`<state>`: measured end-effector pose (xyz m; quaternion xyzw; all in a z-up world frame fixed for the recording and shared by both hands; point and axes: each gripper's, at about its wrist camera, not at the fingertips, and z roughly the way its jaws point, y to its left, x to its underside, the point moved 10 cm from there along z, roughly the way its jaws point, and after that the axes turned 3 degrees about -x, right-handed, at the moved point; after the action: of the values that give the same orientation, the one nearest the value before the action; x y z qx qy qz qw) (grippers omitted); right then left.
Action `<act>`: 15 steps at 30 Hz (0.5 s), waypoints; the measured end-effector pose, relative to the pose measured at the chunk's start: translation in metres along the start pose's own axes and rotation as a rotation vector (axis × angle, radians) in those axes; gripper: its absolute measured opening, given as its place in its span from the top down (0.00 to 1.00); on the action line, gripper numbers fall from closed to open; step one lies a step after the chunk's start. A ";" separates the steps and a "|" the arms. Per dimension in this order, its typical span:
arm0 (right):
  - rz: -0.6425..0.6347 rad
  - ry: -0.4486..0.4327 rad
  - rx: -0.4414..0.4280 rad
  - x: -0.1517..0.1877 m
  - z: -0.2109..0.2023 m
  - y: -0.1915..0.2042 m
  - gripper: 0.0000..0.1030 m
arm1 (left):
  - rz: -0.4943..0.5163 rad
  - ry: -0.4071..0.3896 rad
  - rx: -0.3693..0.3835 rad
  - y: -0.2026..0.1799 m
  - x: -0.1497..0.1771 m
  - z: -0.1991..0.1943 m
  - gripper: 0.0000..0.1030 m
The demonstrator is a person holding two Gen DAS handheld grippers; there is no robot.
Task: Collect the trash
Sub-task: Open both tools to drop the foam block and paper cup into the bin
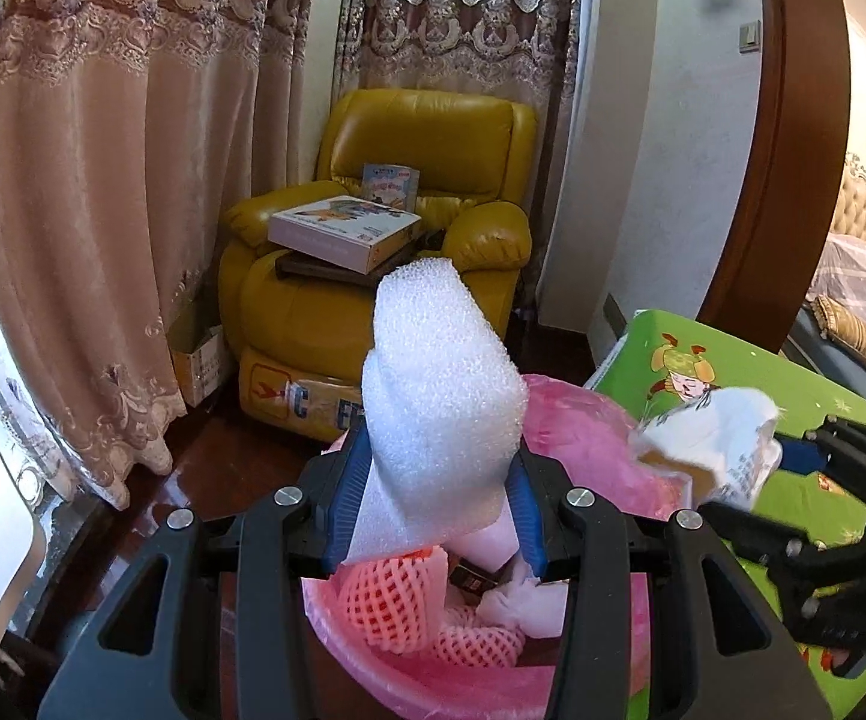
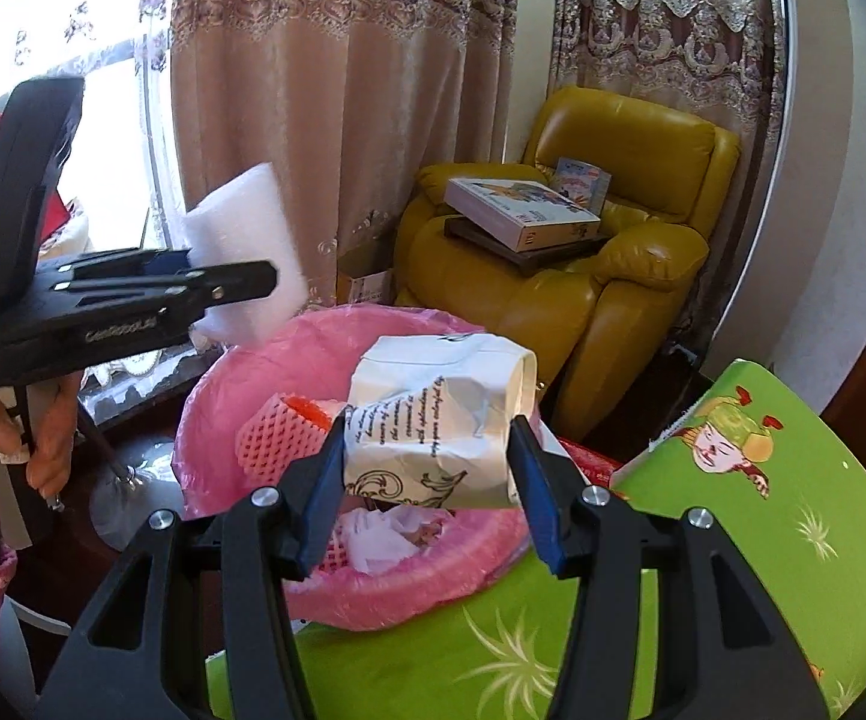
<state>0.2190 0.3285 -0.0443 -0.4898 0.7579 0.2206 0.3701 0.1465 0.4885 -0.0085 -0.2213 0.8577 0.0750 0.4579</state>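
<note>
**Both grippers loaded over the bin**

The left gripper clamps a white foam sheet, the right gripper a crumpled paper bag (printed text), both above the pink-lined bin; beyond, a yellow armchair.

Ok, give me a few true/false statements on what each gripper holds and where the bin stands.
1. The left gripper grips a white foam sheet. True.
2. The right gripper is empty. False: its jaws clamp a crumpled printed paper bag.
3. The pink-lined bin already holds red foam fruit nets. True.
4. The bin stands on the yellow armchair. False: boxes lie on that chair; the bin is nearer, beside the green mat.
</note>
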 end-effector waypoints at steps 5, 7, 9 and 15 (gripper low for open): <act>-0.018 0.009 -0.006 0.000 0.008 0.007 0.50 | -0.016 0.019 0.026 0.000 -0.003 0.009 0.60; -0.020 0.011 -0.008 0.000 0.011 0.008 0.50 | -0.018 0.021 0.033 -0.002 -0.006 0.012 0.60; -0.026 0.011 -0.006 -0.001 0.014 0.010 0.49 | -0.013 0.018 0.041 -0.005 -0.011 0.013 0.60; -0.078 -0.015 -0.001 -0.005 0.015 0.015 0.28 | 0.004 -0.038 0.040 -0.013 -0.033 0.006 0.23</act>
<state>0.2114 0.3480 -0.0505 -0.5174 0.7355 0.2101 0.3837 0.1731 0.4897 0.0160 -0.2090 0.8506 0.0632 0.4783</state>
